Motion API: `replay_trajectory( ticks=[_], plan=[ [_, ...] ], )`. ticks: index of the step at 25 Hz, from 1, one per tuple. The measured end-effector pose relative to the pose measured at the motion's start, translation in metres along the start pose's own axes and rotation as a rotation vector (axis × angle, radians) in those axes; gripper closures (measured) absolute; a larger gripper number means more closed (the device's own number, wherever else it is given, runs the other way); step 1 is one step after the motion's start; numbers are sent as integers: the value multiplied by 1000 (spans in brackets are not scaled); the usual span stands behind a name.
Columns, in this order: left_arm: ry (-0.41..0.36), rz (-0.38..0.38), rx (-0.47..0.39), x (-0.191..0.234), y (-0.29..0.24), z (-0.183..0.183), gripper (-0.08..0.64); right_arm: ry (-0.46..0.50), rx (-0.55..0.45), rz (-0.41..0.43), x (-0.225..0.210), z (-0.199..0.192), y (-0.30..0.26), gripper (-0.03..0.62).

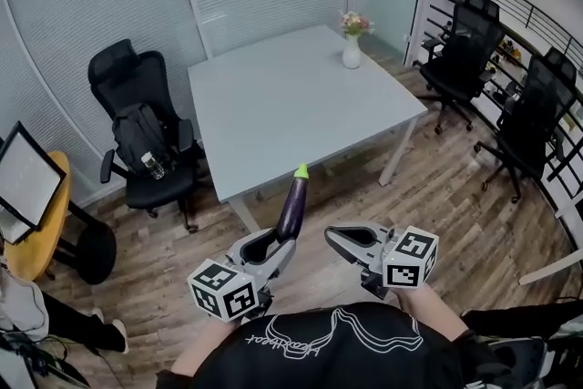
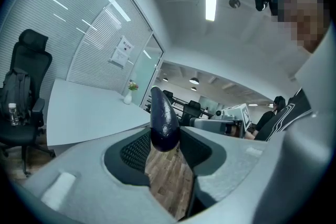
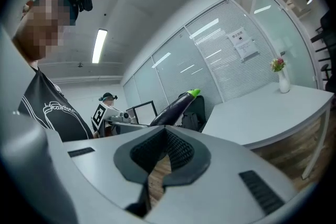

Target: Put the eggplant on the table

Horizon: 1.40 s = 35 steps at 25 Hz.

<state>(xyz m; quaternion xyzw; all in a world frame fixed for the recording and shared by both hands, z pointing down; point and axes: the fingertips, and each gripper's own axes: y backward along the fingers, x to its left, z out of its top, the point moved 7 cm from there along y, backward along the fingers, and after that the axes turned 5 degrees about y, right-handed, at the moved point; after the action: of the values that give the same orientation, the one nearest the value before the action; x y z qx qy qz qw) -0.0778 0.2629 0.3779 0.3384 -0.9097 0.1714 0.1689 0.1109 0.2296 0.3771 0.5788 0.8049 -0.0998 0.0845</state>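
Observation:
My left gripper (image 1: pixel 281 239) is shut on the blunt end of a dark purple eggplant (image 1: pixel 291 204), which stands upright with its green stem on top. In the left gripper view the eggplant (image 2: pixel 164 118) rises from between the jaws of that gripper (image 2: pixel 165 145). The right gripper (image 1: pixel 339 238) is beside it on the right, shut and holding nothing. In the right gripper view, the eggplant (image 3: pixel 176 107) shows past the shut jaws of the right gripper (image 3: pixel 161 159). The pale grey table (image 1: pixel 301 96) stands a short way ahead, beyond both grippers.
A white vase of flowers (image 1: pixel 352 50) stands at the table's far right corner. A black office chair with a backpack (image 1: pixel 141 137) is left of the table, and two more chairs (image 1: pixel 469 50) stand to the right. A round yellow table (image 1: pixel 36 223) is at far left. The floor is wood.

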Motion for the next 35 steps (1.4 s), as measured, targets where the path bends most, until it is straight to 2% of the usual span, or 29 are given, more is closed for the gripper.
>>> replay_trajectory(
  ticks=[5, 10, 20, 27, 35],
  plan=[
    [1, 5, -12, -5, -20, 0, 382, -1, -7, -10, -20, 3, 16, 583],
    [3, 2, -10, -23, -46, -10, 382, 17, 38, -25, -34, -3, 38, 583],
    [-32, 6, -20, -46, -78, -6, 382, 25, -6, -8, -52, 3, 69, 583],
    [1, 18, 7, -23, -94, -6, 382, -13, 21, 1, -74, -7, 56, 583],
    [20, 7, 55, 42, -132, 20, 382, -76, 17, -54, -140, -2, 16, 583]
  ],
)
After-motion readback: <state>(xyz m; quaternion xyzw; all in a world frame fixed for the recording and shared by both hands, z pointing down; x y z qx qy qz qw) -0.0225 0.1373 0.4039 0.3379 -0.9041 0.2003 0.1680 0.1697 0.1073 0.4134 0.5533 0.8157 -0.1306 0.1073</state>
